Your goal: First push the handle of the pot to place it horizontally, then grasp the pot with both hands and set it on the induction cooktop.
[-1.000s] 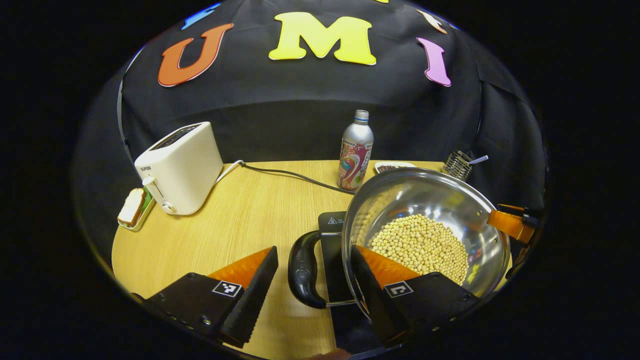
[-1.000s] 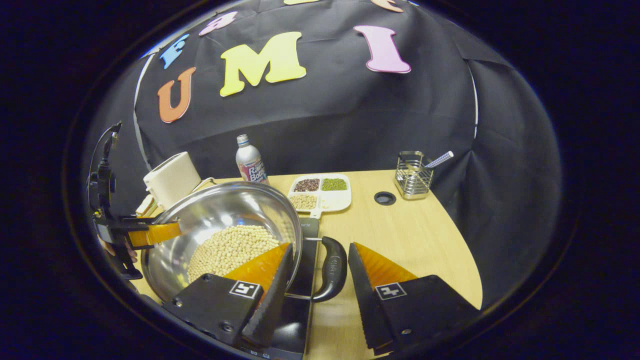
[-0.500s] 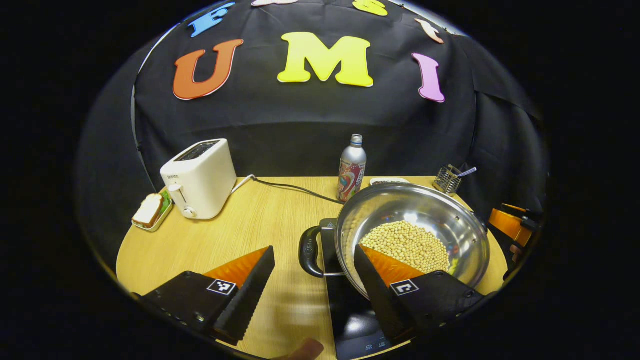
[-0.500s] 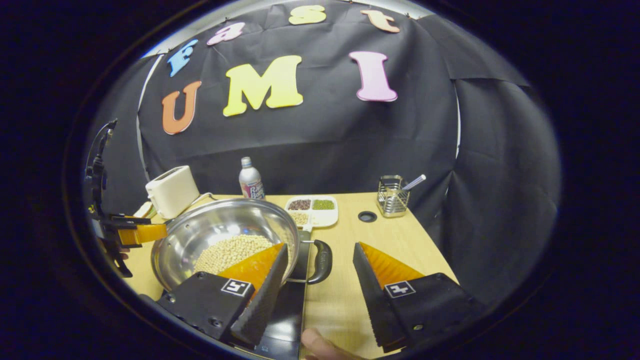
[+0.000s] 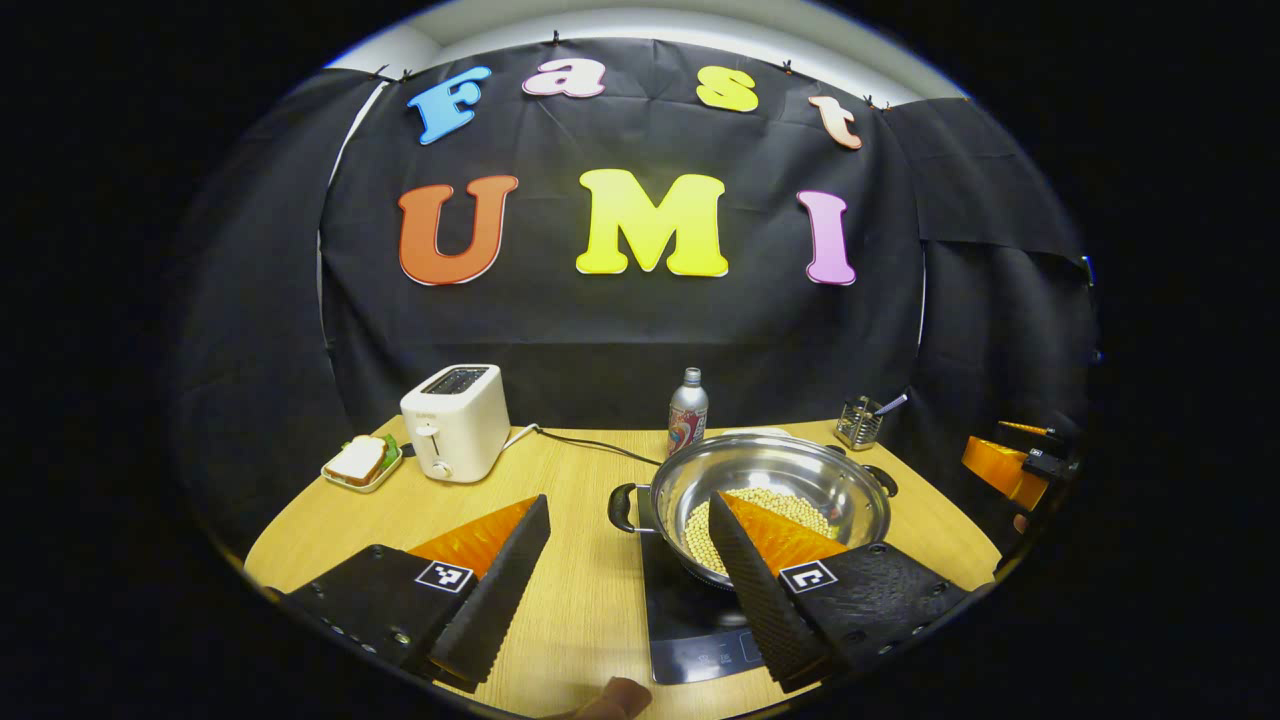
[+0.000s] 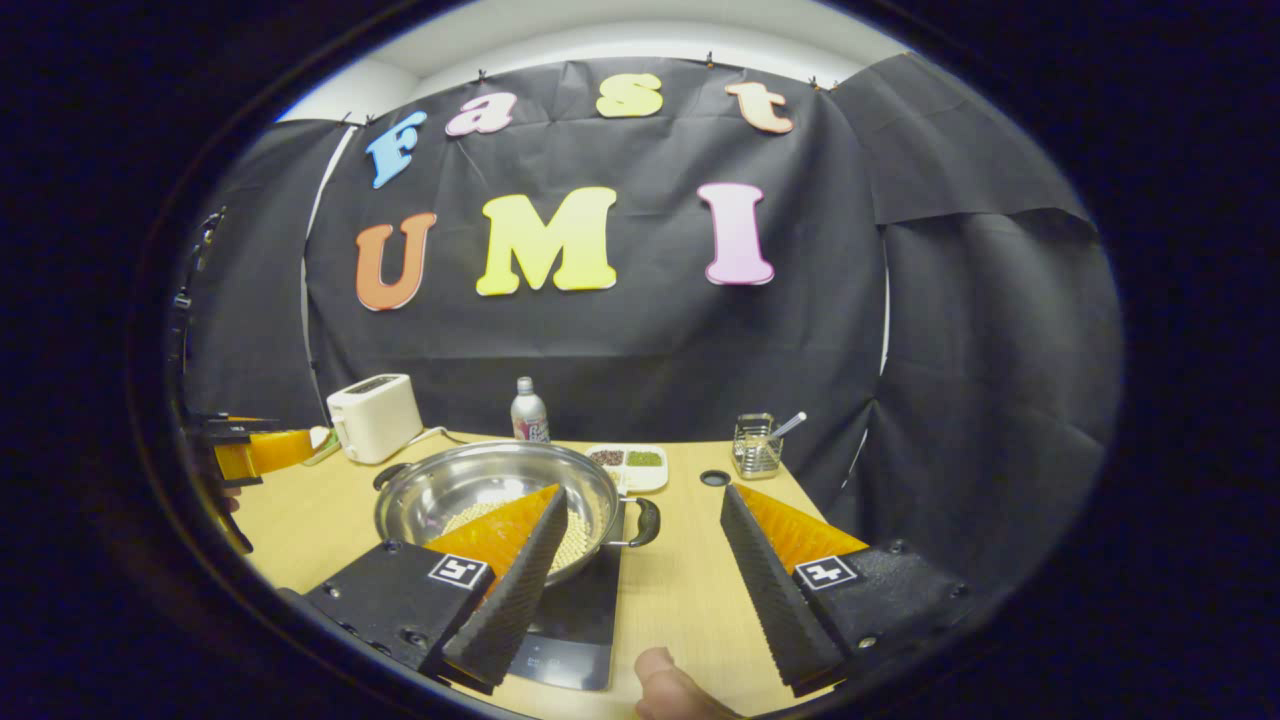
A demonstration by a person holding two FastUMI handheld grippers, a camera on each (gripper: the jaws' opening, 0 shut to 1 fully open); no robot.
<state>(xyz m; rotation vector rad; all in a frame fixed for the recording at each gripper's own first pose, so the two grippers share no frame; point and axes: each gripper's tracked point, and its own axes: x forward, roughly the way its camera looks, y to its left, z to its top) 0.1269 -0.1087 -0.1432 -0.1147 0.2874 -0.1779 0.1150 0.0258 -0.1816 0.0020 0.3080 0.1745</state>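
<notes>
A steel pot (image 5: pixel 800 462) holding pale beans sits on the black induction cooktop (image 5: pixel 690 625). Its two black side handles (image 5: pixel 622 507) point left and right. My left gripper (image 5: pixel 628 497) hangs open, back from the pot's left handle and touching nothing. In the right gripper view the pot (image 6: pixel 470 485) rests on the cooktop (image 6: pixel 580 625), with its right handle (image 6: pixel 646 521) ahead of my open right gripper (image 6: pixel 645 490). Each gripper also appears far off in the other's view: the right one (image 5: pixel 1005 465) and the left one (image 6: pixel 250 450).
On the wooden table (image 5: pixel 560 590) stand a white toaster (image 5: pixel 455 422) with its cord, a sandwich dish (image 5: pixel 360 462), a metal bottle (image 5: pixel 686 412) and a wire rack (image 5: pixel 862 422). A sectioned plate (image 6: pixel 627 462) and a cable hole (image 6: pixel 714 478) lie behind the pot. A thumb (image 6: pixel 670 690) shows at the bottom.
Both grippers have drawn back and upward from the pot's handles, staying open. The pot rests on the cooktop and now looks smaller and farther away.
</notes>
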